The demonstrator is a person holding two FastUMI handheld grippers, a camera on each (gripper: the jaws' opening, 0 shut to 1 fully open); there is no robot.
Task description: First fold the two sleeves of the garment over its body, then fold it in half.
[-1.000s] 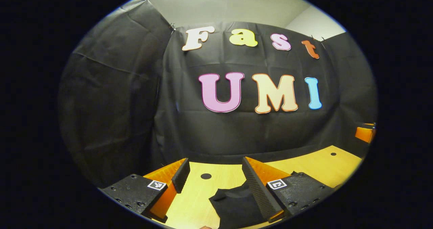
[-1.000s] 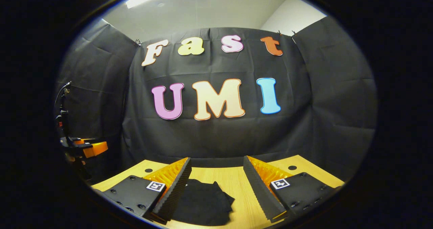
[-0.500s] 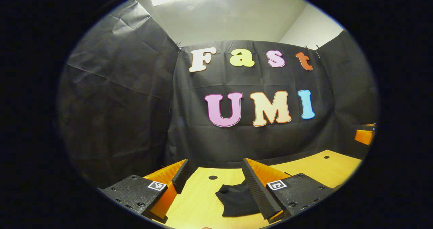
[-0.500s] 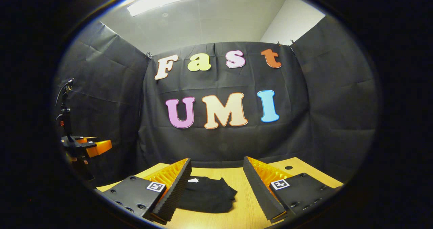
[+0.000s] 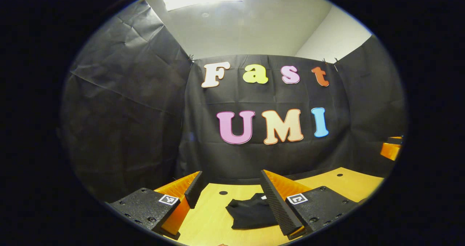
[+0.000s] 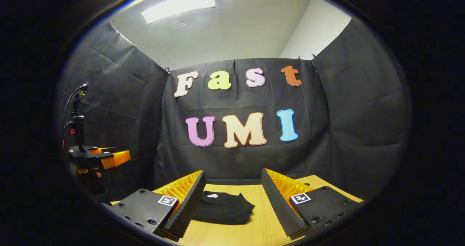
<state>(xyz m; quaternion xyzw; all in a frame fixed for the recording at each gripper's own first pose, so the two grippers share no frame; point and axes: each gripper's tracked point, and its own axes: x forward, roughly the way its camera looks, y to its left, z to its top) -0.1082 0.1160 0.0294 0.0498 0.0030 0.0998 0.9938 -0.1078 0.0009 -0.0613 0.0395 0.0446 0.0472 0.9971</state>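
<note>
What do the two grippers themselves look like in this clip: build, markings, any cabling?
Each gripper has two wedge-shaped fingers with ribbed inner faces, mounted on dark bolted blocks that carry small square black-and-white tags. This is seen on the left gripper and the right gripper. In the right gripper view, the left gripper appears farther off, with an upright post and thin cables above it.

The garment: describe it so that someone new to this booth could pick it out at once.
Start at the wooden table in front of the black cloth wall. On it lies the garment, a small black folded bundle showing a small white tag. It is the one soft, dark thing on the pale wood, lying apart from both open grippers.
</note>
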